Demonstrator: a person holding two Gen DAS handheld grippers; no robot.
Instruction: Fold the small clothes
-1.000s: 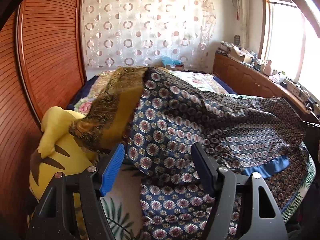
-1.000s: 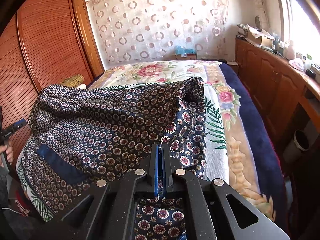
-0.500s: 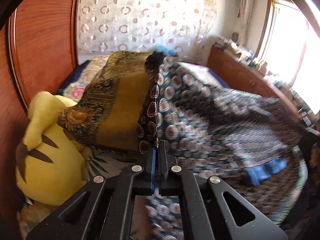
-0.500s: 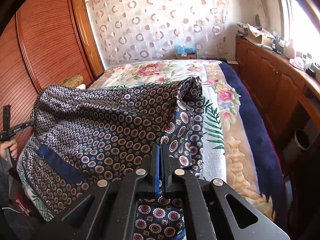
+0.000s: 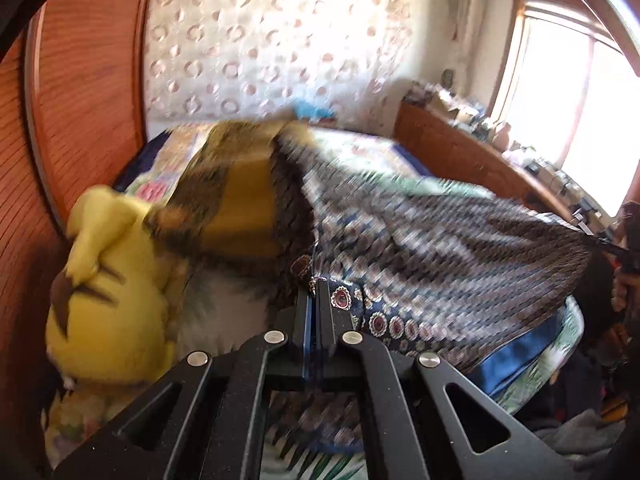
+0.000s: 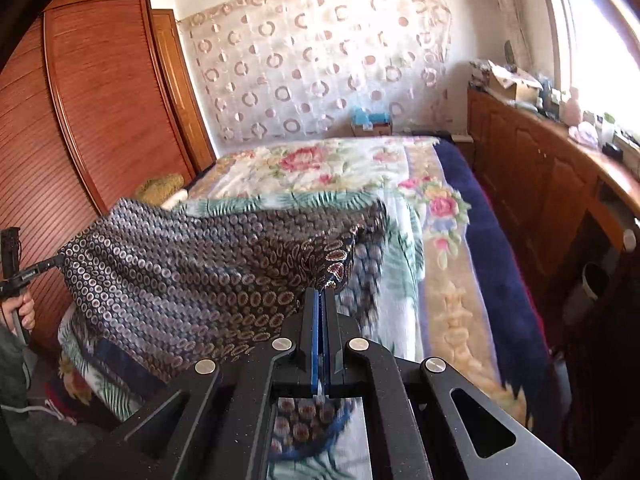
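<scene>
A dark blue patterned garment with small round motifs is stretched in the air over the bed between my two grippers. My left gripper is shut on one corner of it. My right gripper is shut on the opposite corner, and the garment spans leftward from it. A blue band of the garment hangs at its lower edge. The left wrist view is motion-blurred.
A floral bedspread covers the bed. A yellow plush toy and a mustard-brown patterned cloth lie near the left gripper. A wooden wardrobe stands on the left, a wooden cabinet under the window on the right.
My left gripper went from open to shut on the garment's corner. Both grippers have lifted and pulled the garment taut, so it now hangs flatter between them.
</scene>
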